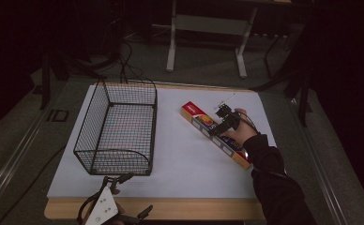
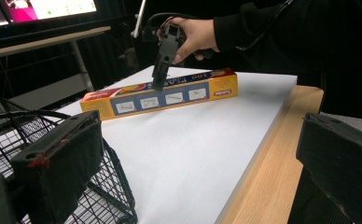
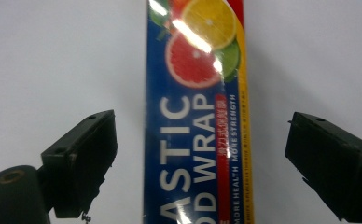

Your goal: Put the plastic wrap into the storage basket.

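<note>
Plastic food wrap box (image 1: 215,135) is seen lying flat on the white table sheet (image 1: 189,159), right of centre, set diagonally, red end toward the far side. It is well apart from the black wire basket (image 1: 117,129), which is stood on the left part of the sheet.

Right gripper (image 1: 220,123) is held over the middle of the box, pointed down at it, by the person's right hand (image 1: 240,132) in a dark sleeve (image 1: 276,187). In the right gripper view the box (image 3: 195,116) is seen running up between the two black jaws, which are spread wide, one on each side; white sheet is visible between each jaw and the box edges, so nothing is clamped. Lettering "PLASTIC FOOD WRAP" is partly read, with a grapefruit and orange picture near the top. Whether the jaw tips touch the sheet cannot be told.

In the left gripper view the right gripper (image 2: 163,60) is seen tilted, tip just at the top face of the box (image 2: 165,95).

Left gripper (image 1: 119,197) is held low at the near table edge, just in front of the basket's near corner, grey three-cornered plate on top. Its jaws are wide apart, nothing between them; the basket (image 2: 53,140) is seen just behind the left jaw, and the wooden table edge (image 2: 272,172) runs beside the sheet.
</note>
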`<state>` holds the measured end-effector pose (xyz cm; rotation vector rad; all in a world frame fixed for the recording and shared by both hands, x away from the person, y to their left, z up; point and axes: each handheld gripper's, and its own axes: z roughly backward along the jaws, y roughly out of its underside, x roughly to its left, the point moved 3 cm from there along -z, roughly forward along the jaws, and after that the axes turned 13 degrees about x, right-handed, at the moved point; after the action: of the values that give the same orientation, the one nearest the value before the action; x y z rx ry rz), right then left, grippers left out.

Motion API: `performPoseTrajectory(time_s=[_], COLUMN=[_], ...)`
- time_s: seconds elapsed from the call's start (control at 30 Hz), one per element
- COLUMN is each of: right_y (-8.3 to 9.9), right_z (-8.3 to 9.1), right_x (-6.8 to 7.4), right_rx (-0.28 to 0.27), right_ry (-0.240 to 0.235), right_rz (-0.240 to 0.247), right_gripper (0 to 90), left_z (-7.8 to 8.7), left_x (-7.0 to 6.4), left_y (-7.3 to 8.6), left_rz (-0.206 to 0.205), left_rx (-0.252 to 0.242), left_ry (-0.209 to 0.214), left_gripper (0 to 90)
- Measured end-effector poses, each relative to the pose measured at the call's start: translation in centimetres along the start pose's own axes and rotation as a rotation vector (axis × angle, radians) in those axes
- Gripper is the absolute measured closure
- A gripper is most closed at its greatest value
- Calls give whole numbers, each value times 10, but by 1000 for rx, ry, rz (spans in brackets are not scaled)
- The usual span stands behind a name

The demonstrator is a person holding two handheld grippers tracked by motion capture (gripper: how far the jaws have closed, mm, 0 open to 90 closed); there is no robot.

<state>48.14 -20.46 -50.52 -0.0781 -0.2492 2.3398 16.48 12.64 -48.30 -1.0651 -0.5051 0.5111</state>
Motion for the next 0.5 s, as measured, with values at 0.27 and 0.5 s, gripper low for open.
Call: performPoseTrajectory(time_s=[0.27,0.5], right_y=[-3,-5], right_z=[-10,-12], right_x=[-1,-1], right_rx=[155,216], right_ry=[10,17], right_rz=[-2,4], right_gripper=[135,174], left_z=[-1,-1], left_x=[0,0], left_y=[0,0], left_rz=[0,0], left_rx=[2,2], left_ry=[2,2], left_gripper=[13,13])
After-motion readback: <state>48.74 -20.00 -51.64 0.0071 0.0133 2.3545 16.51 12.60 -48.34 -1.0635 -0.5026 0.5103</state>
